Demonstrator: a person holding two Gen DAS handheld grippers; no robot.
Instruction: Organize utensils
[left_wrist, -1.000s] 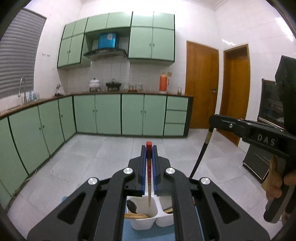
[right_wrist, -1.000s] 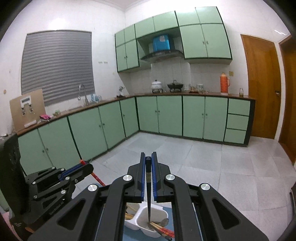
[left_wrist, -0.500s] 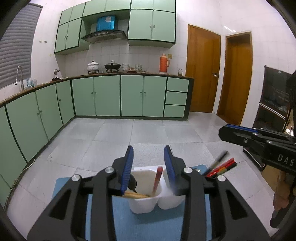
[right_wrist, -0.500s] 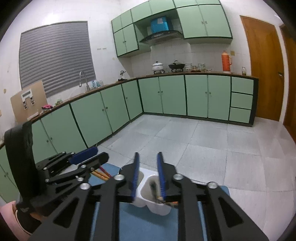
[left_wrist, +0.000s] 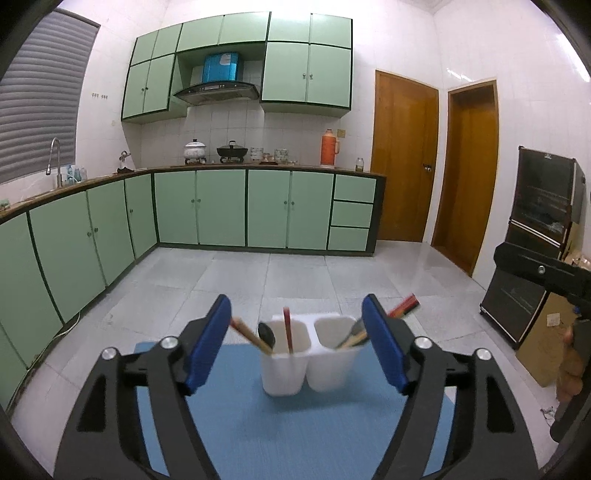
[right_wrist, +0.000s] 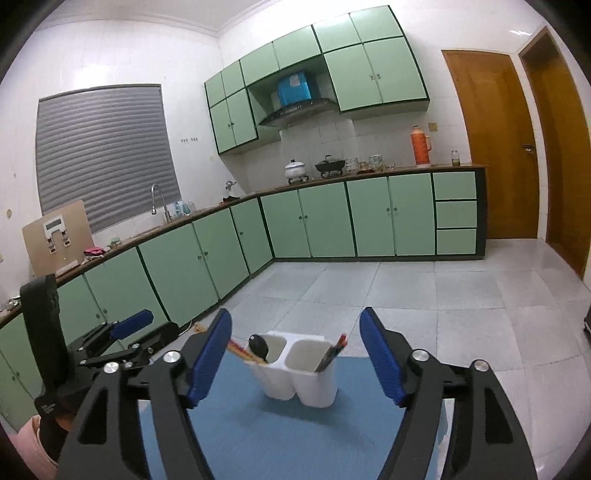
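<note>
Left gripper (left_wrist: 297, 339): I see its blue-padded fingers (left_wrist: 207, 347) spread wide and holding nothing, with the caddy framed between them.
Right gripper (right_wrist: 295, 350): its fingers (right_wrist: 380, 360) are just as wide apart and hold nothing.
Utensil caddy (left_wrist: 306, 356): a white two-compartment holder standing upright on the blue mat (left_wrist: 295, 432), just beyond both sets of fingertips.
Left compartment: I make out a red chopstick (left_wrist: 287, 332) standing nearly upright, a dark spoon (left_wrist: 266, 334), and wooden chopsticks (left_wrist: 251, 336) leaning out to the left.
Right compartment: red and dark chopsticks (left_wrist: 400, 307) lean out to the right; part of them is hidden behind my left gripper's right finger.
Desk: I cannot see it beneath the mat.
Far side: green kitchen cabinets (left_wrist: 221, 210) and tiled floor (left_wrist: 295, 277).
</note>
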